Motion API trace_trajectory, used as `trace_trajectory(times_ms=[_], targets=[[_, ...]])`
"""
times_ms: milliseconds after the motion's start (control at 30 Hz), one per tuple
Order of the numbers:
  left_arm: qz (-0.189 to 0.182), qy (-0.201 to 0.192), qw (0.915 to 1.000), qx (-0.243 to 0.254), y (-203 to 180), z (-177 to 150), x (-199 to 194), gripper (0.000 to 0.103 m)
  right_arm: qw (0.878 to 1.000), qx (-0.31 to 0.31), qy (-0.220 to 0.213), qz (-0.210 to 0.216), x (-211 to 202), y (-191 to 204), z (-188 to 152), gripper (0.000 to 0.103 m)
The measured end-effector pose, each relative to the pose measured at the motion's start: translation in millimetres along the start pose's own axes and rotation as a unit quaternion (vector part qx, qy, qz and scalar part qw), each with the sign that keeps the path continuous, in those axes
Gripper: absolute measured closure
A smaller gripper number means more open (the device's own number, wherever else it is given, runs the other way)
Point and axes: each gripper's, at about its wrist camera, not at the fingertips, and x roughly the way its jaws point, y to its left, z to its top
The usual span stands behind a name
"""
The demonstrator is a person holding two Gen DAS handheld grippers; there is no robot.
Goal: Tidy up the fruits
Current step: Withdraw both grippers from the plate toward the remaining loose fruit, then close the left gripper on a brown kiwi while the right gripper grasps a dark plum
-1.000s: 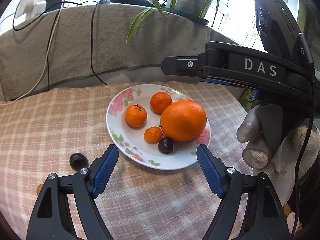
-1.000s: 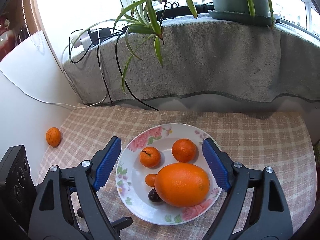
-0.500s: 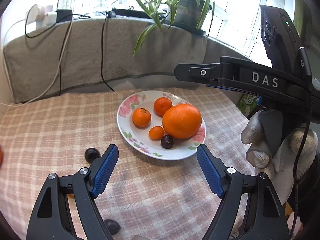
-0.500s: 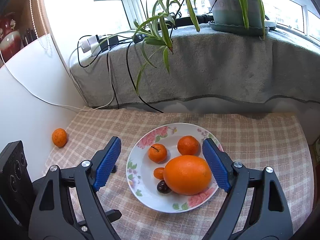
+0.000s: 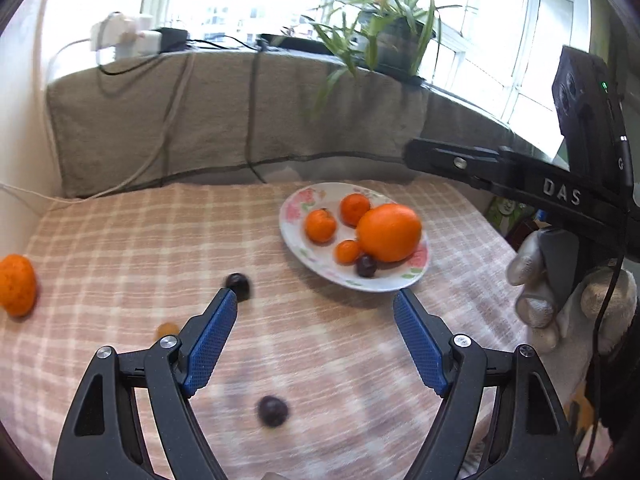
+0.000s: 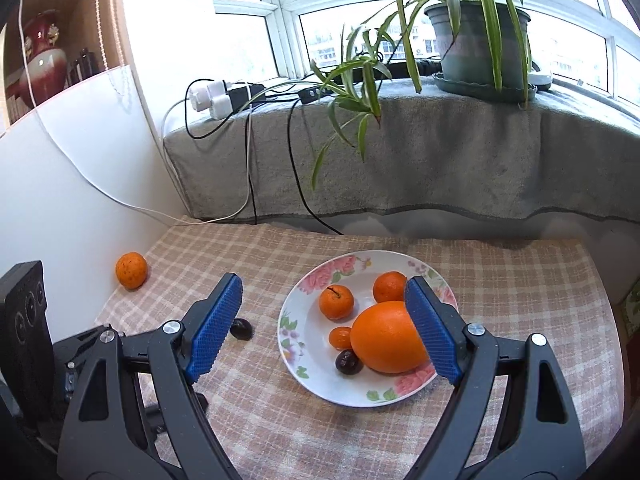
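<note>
The loose fruit still off the plate [image 5: 404, 280] is what I care about: a dark plum [image 5: 273, 411] lies on the checked cloth of the bench [image 5: 120, 248] low in my left wrist view, between the two fingers of the left gripper [image 5: 316, 338] and nearer to me than their tips. A second dark plum [image 5: 238, 285] sits just past the left fingertip, touching it in the picture, though I cannot tell whether they really meet. A small orange kumquat [image 5: 167, 329] peeks out just outside that same finger, and a tangerine [image 5: 15, 285] rests far off at the bench's left edge by the wall.

I judge the near plum as the next pick: it is round, so no axis to line up. The left gripper stands wide and empty. The right gripper [image 6: 324, 328] is also wide and empty, hovering over the plate, whose big orange [image 6: 387, 338] lies by its right finger. The left is clearly nearer the strays.
</note>
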Motion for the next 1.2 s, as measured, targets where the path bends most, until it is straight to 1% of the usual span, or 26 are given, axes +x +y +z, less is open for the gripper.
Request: trace_trajectory(times_ms=[267,367,400,467,500,633,667,700,767,867,967,1033,1067,1100,1200], targets=[[0.039,0.003,0.9991,-0.014,51.5,-22.9,-21.3,0.023,0.999,-0.014,0.021,0.025,-0.2,20.9,-23.4,0.017],[0.05,0.012,0.9985,-0.019,70.9,-29.2,-26.4,0.03,0.998,-0.023,0.035,0.041,1.9,30.6,-32.0,0.017],[0.05,0.016,0.9984,-0.023,78.3,-31.0,-27.3,0.035,0.998,-0.028,0.039,0.043,2.5,34.1,-34.2,0.017],[0.047,0.022,0.9981,-0.033,90.5,-33.5,-27.9,0.039,0.996,-0.046,0.048,0.052,5.9,43.2,-40.2,0.017],[0.045,0.024,0.998,-0.036,96.1,-34.6,-27.5,0.043,0.996,-0.052,0.052,0.055,7.7,47.1,-42.8,0.017],[0.04,0.036,0.9982,-0.027,106.2,-36.5,-22.4,0.054,0.991,-0.077,0.076,0.073,15.9,65.7,-57.6,0.017],[0.042,0.039,0.9981,-0.024,107.1,-37.6,-20.4,0.061,0.99,-0.083,0.083,0.077,17.9,70.0,-61.0,0.017],[0.044,0.043,0.9979,-0.02,107.7,-38.1,-17.6,0.065,0.989,-0.087,0.088,0.081,19.0,73.3,-64.0,0.017],[0.044,0.051,0.9976,-0.013,107.3,-40.3,-11.4,0.065,0.986,-0.096,0.099,0.09,22.7,81.4,-71.3,0.018],[0.043,0.06,0.9973,-0.005,104.8,-42.3,-3.3,0.065,0.983,-0.105,0.114,0.097,28.2,88.9,-80.2,0.024],[0.045,0.065,0.9968,-0.003,104.9,-43.1,6.4,0.069,0.981,-0.109,0.126,0.104,35.2,95.2,-88.2,0.024],[0.049,0.068,0.9965,-0.001,105.6,-43.7,10.6,0.071,0.979,-0.111,0.133,0.107,38.6,99.2,-92.8,0.03],[0.051,0.069,0.9963,0.0,106.1,-43.7,12.7,0.073,0.978,-0.114,0.139,0.11,41.4,101.8,-95.5,0.038],[0.051,0.07,0.9962,-0.001,107.0,-43.2,15.0,0.074,0.977,-0.116,0.143,0.112,43.2,103.4,-97.4,0.042],[0.049,0.071,0.9963,-0.002,108.1,-42.2,20.4,0.074,0.975,-0.121,0.151,0.113,48.0,106.3,-102.9,0.043]])
